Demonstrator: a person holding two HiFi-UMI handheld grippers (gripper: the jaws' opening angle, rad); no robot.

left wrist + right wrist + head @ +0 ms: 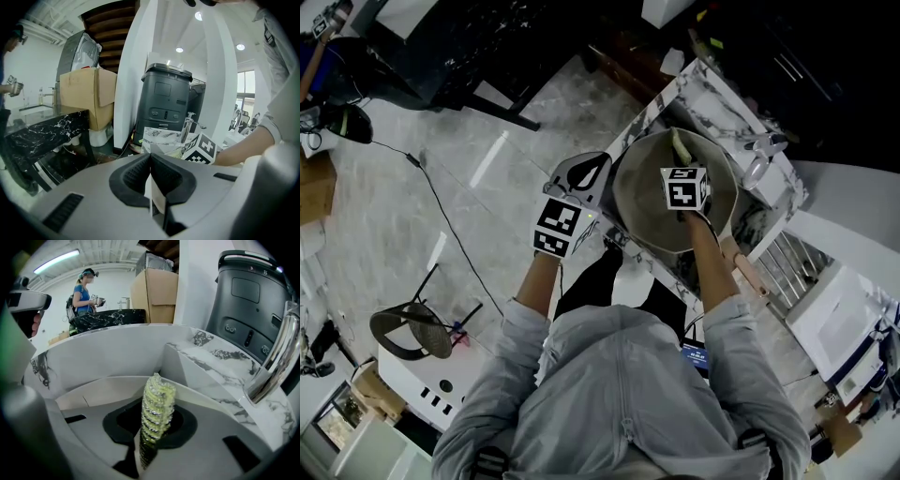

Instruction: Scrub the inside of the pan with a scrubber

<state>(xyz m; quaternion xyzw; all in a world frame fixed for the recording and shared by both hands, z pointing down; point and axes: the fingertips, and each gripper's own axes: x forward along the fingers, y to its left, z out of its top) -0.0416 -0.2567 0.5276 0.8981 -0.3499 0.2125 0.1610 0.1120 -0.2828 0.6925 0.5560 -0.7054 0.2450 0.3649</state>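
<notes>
Scrubbing step in hand: pan pinned at its left rim, scrubber down inside it.

On the left, my left gripper (pixel 598 172) was shut tight on a thin pale edge (pixel 157 199), which I took for the left rim of the pan (pixel 642 211), steadying it in the marble sink (pixel 727 105). To its right, my right gripper (pixel 151 441) was clamped on the yellow-green scrubber (pixel 157 411). The scrubber stood upright between the jaws, inside the pan and aimed at its far inner wall. I could not tell whether it touched the metal. At the far right stood the faucet (pixel 272 357). The next move, I judged, called for pressing the scrubber onto the pan's inside and sweeping it round, with the left grip firm enough to stop the pan turning.
</notes>
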